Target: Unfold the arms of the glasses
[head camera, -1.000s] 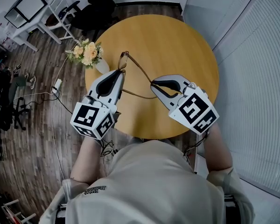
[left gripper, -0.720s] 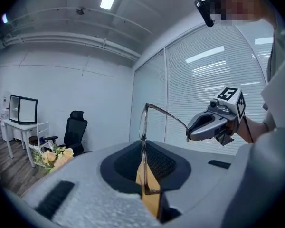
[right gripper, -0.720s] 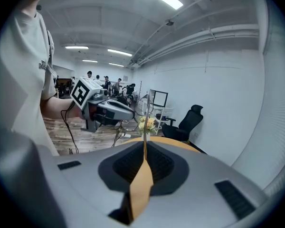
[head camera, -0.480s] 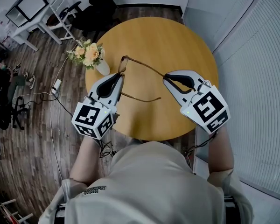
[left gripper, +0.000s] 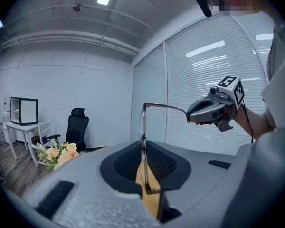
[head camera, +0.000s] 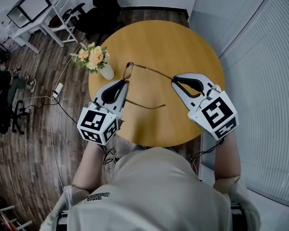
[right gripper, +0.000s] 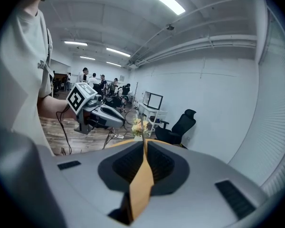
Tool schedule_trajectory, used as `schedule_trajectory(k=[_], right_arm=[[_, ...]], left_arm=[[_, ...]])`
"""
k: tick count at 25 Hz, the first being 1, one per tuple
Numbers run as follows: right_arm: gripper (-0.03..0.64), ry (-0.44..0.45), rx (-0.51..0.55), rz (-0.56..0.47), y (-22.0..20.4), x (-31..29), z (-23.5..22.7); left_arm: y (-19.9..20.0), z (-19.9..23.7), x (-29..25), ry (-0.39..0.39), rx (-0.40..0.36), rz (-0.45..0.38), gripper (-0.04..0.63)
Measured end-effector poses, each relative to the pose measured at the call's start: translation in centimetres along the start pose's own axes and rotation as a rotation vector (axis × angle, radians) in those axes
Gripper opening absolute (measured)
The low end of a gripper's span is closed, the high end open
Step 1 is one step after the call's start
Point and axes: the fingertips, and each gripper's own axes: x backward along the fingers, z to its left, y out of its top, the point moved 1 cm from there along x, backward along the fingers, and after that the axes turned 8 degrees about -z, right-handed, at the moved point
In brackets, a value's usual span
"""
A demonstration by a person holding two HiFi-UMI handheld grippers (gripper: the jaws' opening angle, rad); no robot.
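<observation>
Above the table (head camera: 173, 37), the left gripper (head camera: 124, 83) pinches the glasses (head camera: 128, 71) by the front, with the lower rim hidden between its jaws. The right gripper (head camera: 175, 80) has its jaws nearly closed on the far arm's barely visible tip.

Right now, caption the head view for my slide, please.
Left gripper grips the glasses front, right gripper holds one opened arm's tip above the table.

glasses (head camera: 128, 71) | thin brown frame | both arms spread out | held above table (head camera: 183, 42)
</observation>
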Motion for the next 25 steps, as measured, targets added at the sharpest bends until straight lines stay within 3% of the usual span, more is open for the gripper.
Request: schedule_trajectory(k=[11,19,25], right_arm=[[0.041,-0.1,-0.005,-0.113,2.9,1.7,-1.5],[0.04,-0.27,-0.025,-0.335,7.8,5.1,-3.9],[0.04,-0.4,-0.078,-0.498,10.7,9.0,-5.6]], left_arm=[[3.6,3.0,0.7,0.111,-0.013,-0.097,0.043],[9.1,3.5,1.4,0.15,-0.06,-0.237,0.043],[14.8,1.8,2.8,0.146,-0.16,-0.355,0.043]])
